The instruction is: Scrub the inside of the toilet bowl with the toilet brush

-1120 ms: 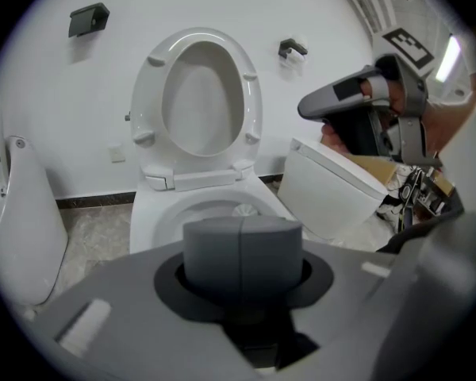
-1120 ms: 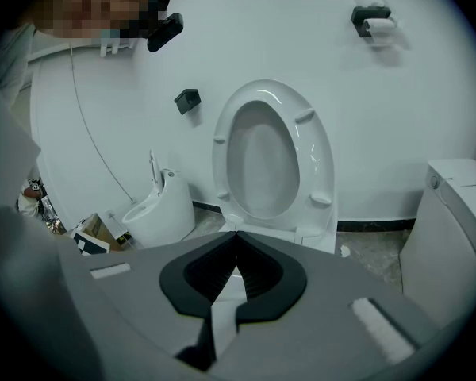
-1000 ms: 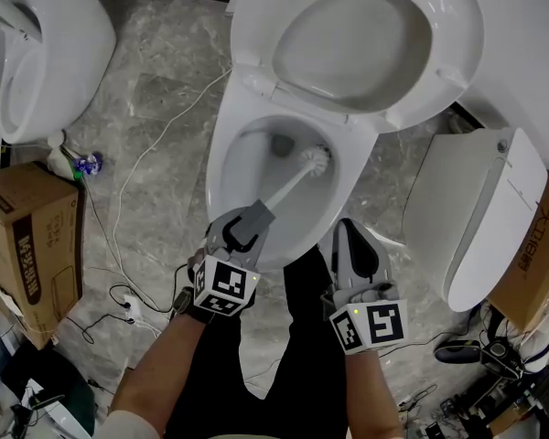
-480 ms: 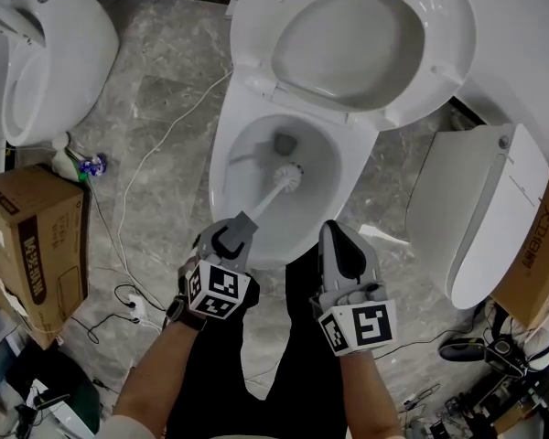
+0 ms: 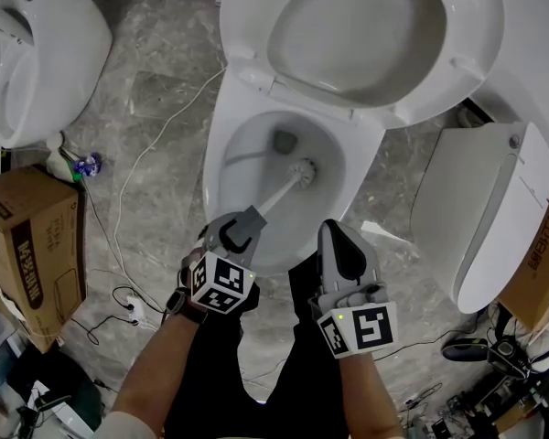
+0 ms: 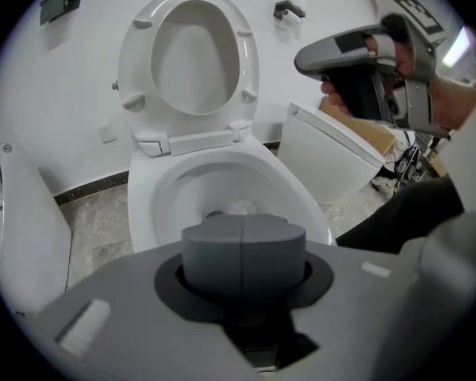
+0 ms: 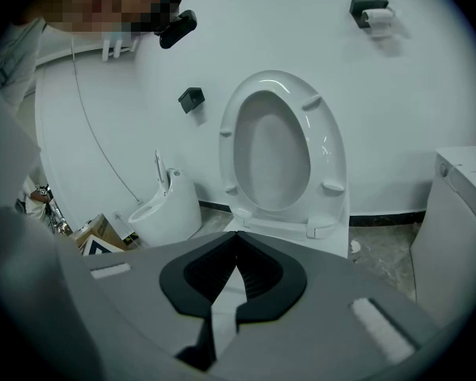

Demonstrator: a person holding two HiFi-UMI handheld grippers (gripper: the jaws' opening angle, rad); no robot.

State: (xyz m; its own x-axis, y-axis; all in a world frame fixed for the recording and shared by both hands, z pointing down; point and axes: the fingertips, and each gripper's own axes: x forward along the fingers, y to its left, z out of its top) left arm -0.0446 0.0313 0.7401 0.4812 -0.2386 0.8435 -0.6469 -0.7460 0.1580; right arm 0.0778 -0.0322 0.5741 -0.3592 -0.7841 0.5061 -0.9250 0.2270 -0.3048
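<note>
The white toilet bowl (image 5: 221, 144) stands open in front of me, its seat and lid (image 5: 375, 35) raised. A toilet brush is inside it: the bristle head (image 5: 304, 169) rests low in the bowl, just right of the drain hole (image 5: 285, 141). Its white shaft slants back to a grey grip (image 6: 243, 248). My left gripper (image 5: 242, 230) is shut on that grip at the bowl's near rim. My right gripper (image 5: 341, 245) hovers beside the near right rim, shut and holding nothing; in the right gripper view (image 7: 234, 280) only a thin slit shows between its jaws.
A second white toilet (image 5: 37, 53) stands at far left, and a cardboard box (image 5: 32, 245) is beside it. A small bottle (image 5: 71, 165) and cables (image 5: 119, 245) lie on the grey marble floor. A detached white toilet part (image 5: 485, 218) leans at right. My dark trousers (image 5: 256, 373) are below.
The brush head swept from the bowl's right wall toward the near middle, then back a little to the right. The left gripper moved with it. The right gripper stayed about where it was.
</note>
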